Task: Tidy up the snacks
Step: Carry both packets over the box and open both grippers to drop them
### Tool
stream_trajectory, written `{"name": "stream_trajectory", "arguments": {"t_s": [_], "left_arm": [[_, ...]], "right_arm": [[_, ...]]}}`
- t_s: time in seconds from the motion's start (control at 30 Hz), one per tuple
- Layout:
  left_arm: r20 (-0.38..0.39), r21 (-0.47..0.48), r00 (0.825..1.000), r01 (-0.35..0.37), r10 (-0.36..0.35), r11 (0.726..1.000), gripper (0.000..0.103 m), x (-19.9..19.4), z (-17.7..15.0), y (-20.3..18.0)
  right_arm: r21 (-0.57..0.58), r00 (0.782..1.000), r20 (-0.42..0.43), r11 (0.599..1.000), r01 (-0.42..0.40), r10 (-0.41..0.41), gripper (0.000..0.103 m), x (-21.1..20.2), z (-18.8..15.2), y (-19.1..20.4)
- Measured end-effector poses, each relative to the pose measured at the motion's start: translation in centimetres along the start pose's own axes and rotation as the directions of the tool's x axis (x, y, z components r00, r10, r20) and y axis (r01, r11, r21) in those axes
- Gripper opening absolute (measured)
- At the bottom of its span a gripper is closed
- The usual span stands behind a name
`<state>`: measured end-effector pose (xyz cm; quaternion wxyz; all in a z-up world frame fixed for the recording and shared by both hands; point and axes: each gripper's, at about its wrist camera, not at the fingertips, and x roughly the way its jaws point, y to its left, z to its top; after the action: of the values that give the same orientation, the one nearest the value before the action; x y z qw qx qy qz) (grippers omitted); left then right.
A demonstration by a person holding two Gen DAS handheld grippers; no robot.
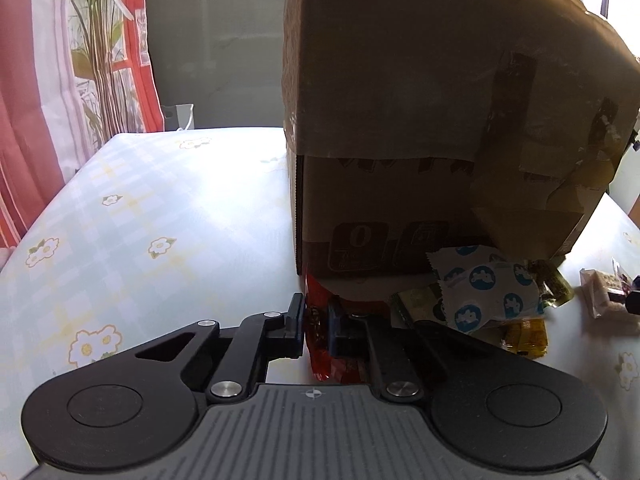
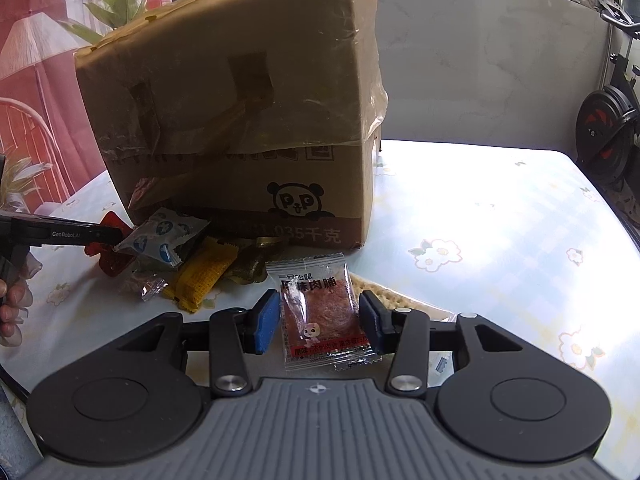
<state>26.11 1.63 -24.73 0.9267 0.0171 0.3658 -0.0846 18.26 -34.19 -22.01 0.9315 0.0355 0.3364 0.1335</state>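
While the left gripper is clamped shut on a red snack packet, its two pads are seen pressed against the packet's sides, right at the foot of the cardboard box. From the right wrist view the same gripper is seen reaching in from the table's left edge, with the person's hand wrapped round its handle.

A small heap of snacks is gathered against the box's front face, near the middle of the flowered tablecloth: a white packet with blue dots is laid over the red one, a yellow packet is set just beside it, and a clear-wrapped sweet is found in front of them.

The right gripper is held half open, its jaws standing on either side of a clear packet of dried meat; neither pad is seen pressing on the packet, which is laid flat on the cloth, a little apart from the heap and towards the near edge.
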Motion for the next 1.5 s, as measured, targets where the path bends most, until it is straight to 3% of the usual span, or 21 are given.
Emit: {"name": "stream_trajectory", "arguments": {"t_s": [0.37,0.53,0.6,0.77,0.87,1.07,1.23,1.4,1.43,1.5], "left_arm": [[0.106,-0.035,0.994,0.031,-0.027,0.999,0.01,-6.2,0.9,-0.2],[0.197,0.006,0.979,0.045,-0.046,0.999,0.01,-9.7,2.7,-0.5],[0.251,0.015,0.967,0.048,-0.05,0.999,0.01,-11.6,3.7,-0.8],[0.412,0.064,0.909,0.041,-0.064,0.997,0.01,-15.6,7.7,-2.3],[0.465,0.083,0.882,0.048,-0.081,0.995,0.01,-16.2,10.5,-3.0],[0.511,0.082,0.856,0.05,-0.086,0.995,0.01,-14.7,14.9,-4.8],[0.48,0.057,0.875,0.034,-0.057,0.998,0.01,-11.6,17.2,-6.2],[0.439,0.047,0.898,0.005,-0.025,0.999,0.012,-8.1,17.9,-7.1],[0.428,0.03,0.904,0.014,-0.026,0.999,0.015,-7.6,17.8,-7.0],[0.4,0.002,0.916,0.032,-0.03,0.999,0.033,-6.8,17.7,-6.7]], "right_arm": [[-0.003,0.997,0.073,1.0,-0.012,0.013,0.046,-2.0,1.4,0.6],[-0.018,0.99,0.138,1.0,-0.022,0.025,0.046,-3.6,3.0,1.2],[-0.029,0.984,0.176,0.999,-0.026,0.031,0.046,-4.4,4.0,1.5],[-0.051,0.964,0.26,0.997,-0.052,0.064,0.046,-6.2,7.2,2.1],[-0.087,0.945,0.316,0.995,-0.055,0.08,0.046,-6.9,9.5,2.6],[-0.159,0.915,0.391,0.986,-0.041,0.101,0.046,-5.8,14.5,3.8],[-0.145,0.919,0.385,0.989,-0.028,0.083,0.046,-2.7,17.6,4.3],[-0.122,0.948,0.315,0.993,-0.003,0.041,0.047,0.8,18.7,5.1],[-0.113,0.951,0.307,0.994,0.006,0.029,0.047,1.4,18.7,5.1],[-0.126,0.954,0.298,0.991,0.045,-0.005,0.048,2.1,18.4,5.2]]}}
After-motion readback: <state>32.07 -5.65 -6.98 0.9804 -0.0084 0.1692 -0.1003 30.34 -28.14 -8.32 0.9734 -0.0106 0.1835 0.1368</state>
